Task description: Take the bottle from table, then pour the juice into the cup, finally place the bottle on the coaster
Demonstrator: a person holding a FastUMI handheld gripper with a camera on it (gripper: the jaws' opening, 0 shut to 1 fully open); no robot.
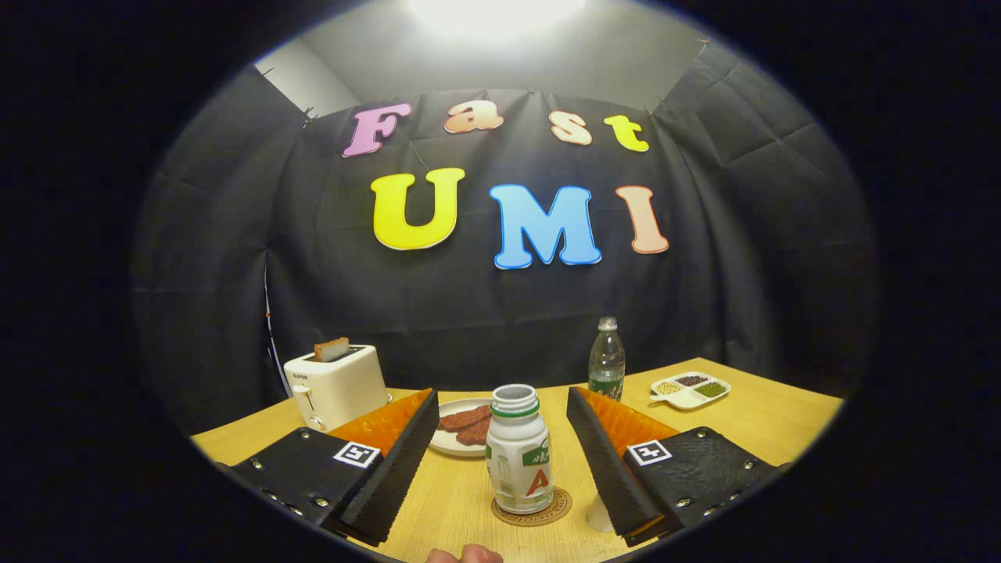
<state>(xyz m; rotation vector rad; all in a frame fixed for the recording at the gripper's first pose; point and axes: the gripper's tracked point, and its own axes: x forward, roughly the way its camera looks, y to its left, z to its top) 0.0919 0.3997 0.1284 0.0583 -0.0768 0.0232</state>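
The jaws [500, 461] stood wide open, holding nothing, each finger well clear of the white juice bottle [518, 450] that stood upright between them. The bottle had no cap on its neck, and it rested on a round cork coaster [532, 508] lying on the wooden tabletop [450, 500], roughly midway between the two fingers and a little nearer the right one. Just inside the right finger, a small part of a white cup [600, 514] showed at the tabletop, mostly hidden behind that finger.

Beyond the jaws, past the bottle and slightly to the left, sat a white plate [456, 446] with dark reddish slices on it. Farther out beyond the left finger stood a white toaster [336, 387] with a slice of bread sticking up from its slot. Beyond the right finger stood a clear plastic water bottle [607, 360], and farther to the right lay a divided white dish [691, 389] holding small portions of grains or beans. The tip of a person's finger [465, 555] showed at the near end, between the fingers' bases.
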